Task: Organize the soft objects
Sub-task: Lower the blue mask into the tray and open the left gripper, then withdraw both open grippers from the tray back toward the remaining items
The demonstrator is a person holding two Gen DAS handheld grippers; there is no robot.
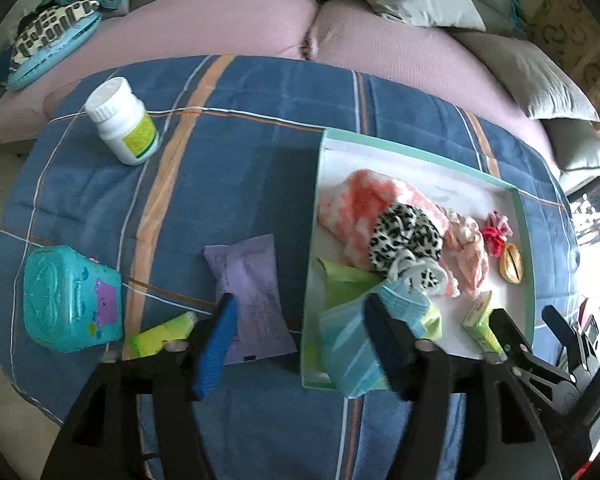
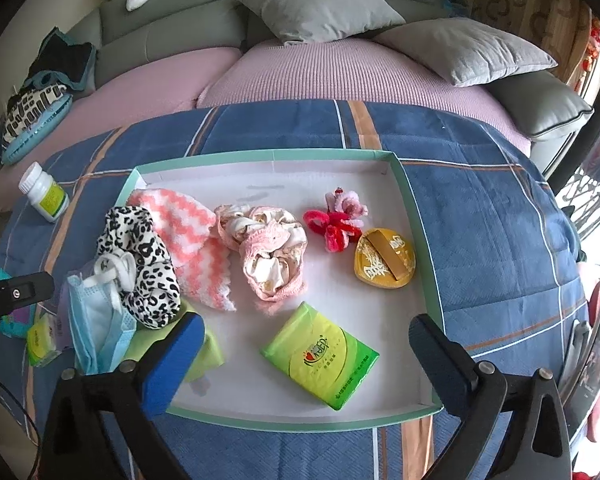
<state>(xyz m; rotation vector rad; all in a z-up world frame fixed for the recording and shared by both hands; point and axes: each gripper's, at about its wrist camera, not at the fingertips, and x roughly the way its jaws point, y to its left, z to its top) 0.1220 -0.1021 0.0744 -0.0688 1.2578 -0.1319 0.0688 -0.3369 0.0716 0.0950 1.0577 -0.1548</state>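
A shallow white tray with a mint rim [image 2: 260,157] lies on a blue plaid quilt. It holds a pink-and-white zigzag cloth [image 2: 188,240], a leopard-print cloth [image 2: 148,264], a pink-trimmed bundle [image 2: 272,256], red and pink hair ties [image 2: 340,220], a green tissue pack [image 2: 320,356] and a blue face mask [image 2: 100,320]. My left gripper [image 1: 300,320] is open, one finger over the purple packet [image 1: 256,296], the other beside the mask [image 1: 348,344] at the tray's left rim [image 1: 316,208]. My right gripper [image 2: 304,344] is open above the tissue pack.
A white pill bottle [image 1: 122,120], a teal box [image 1: 68,300] and a small green pack [image 1: 160,336] lie on the quilt left of the tray. A gold object [image 2: 384,260] sits in the tray. A sofa with grey pillows [image 2: 320,4] lies beyond.
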